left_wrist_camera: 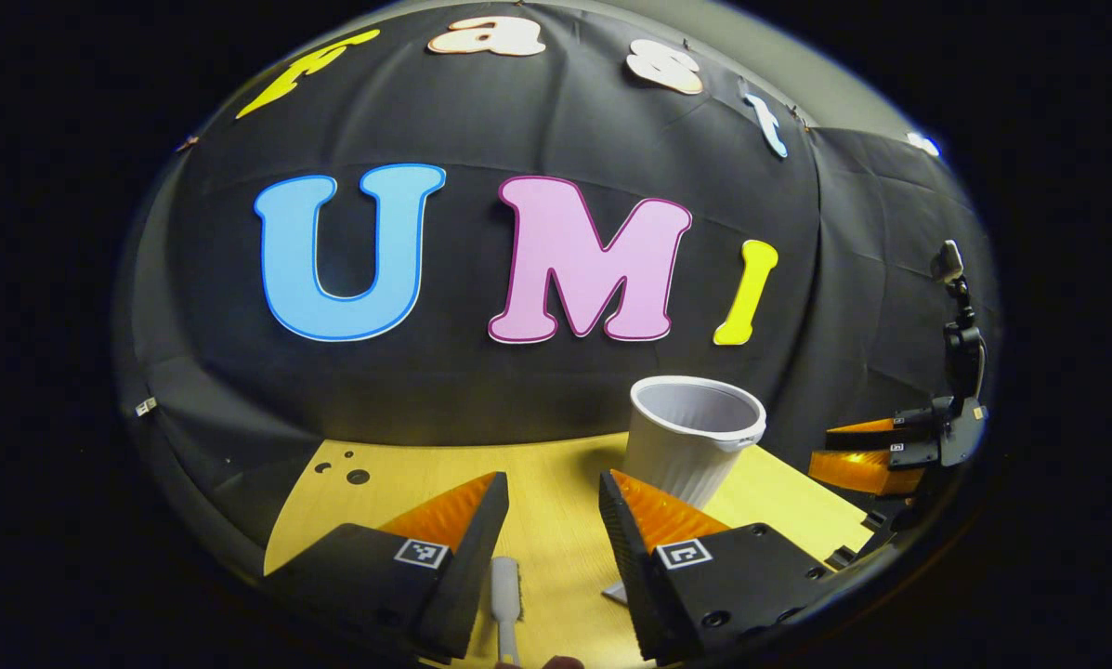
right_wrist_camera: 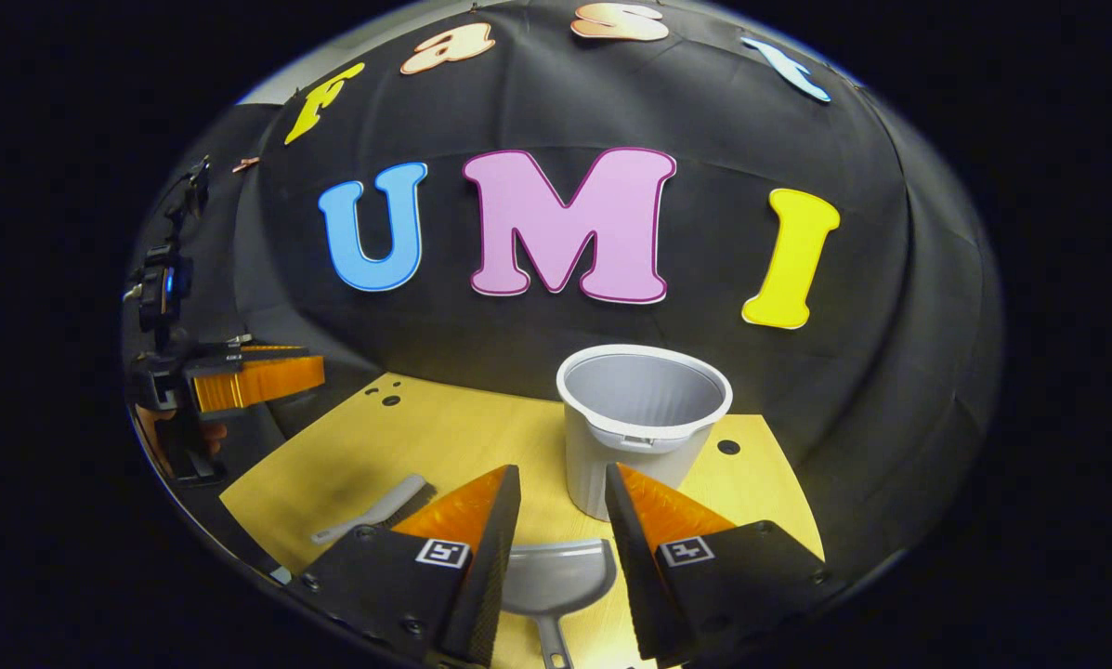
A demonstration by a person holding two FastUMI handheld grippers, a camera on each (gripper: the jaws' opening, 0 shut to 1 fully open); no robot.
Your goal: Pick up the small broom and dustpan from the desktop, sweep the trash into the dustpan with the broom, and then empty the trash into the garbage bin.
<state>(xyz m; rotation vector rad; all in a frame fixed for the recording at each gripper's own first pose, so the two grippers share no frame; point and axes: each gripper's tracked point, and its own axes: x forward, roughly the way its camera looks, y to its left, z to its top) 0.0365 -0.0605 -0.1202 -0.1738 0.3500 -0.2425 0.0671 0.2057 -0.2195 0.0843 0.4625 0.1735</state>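
Two grippers hang over a yellow desk [right_wrist_camera: 463,437], each with its fingers apart and nothing between them. In the left gripper view, the left gripper [left_wrist_camera: 553,520] sits above the broom [left_wrist_camera: 506,595], whose pale handle lies on the desk in the gap between the fingers; the bin [left_wrist_camera: 690,446], a white ribbed cup, stands just beyond the right-hand finger. At the far right of that view the right gripper [left_wrist_camera: 876,455] floats off the desk edge, seen side-on. The right gripper view brings the dustpan [right_wrist_camera: 556,581] into sight, lying flat between that gripper's fingers with its handle toward the camera, the bin just behind it. The broom lies to the left on the desk, and the left gripper floats at the far left edge.
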